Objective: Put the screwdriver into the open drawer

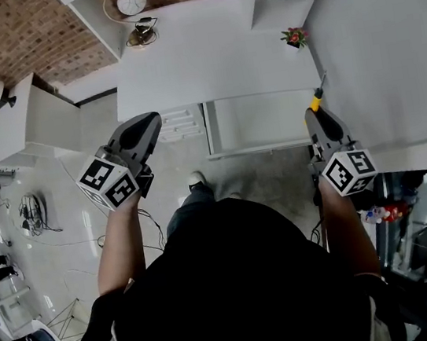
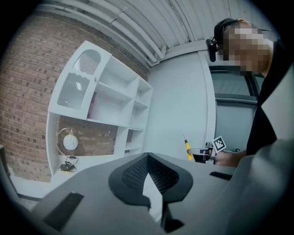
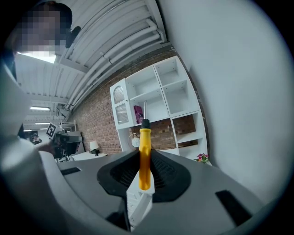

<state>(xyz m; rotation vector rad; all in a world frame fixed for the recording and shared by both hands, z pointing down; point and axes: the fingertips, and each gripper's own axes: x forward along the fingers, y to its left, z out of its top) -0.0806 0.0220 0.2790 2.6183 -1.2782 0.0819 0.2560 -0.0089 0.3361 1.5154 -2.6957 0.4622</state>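
White tabletop (image 1: pixel 204 56) below, yellow screwdriver (image 3: pixel 144 158) upright in right tool (image 1: pixel 317 114)

The white tabletop (image 1: pixel 212 55) bore a small pot of red flowers (image 1: pixel 294 36) near its right edge, and a round clock (image 1: pixel 131 1) beside a black cable (image 1: pixel 144 33) at the back.

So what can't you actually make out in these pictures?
- Drawer: shown in the head view only, and too small to tell what lies inside.
- Screwdriver: the handle's lower end is hidden between the right gripper's jaws; the tip is too small in the head view.
- Person's face: blurred in both gripper views.
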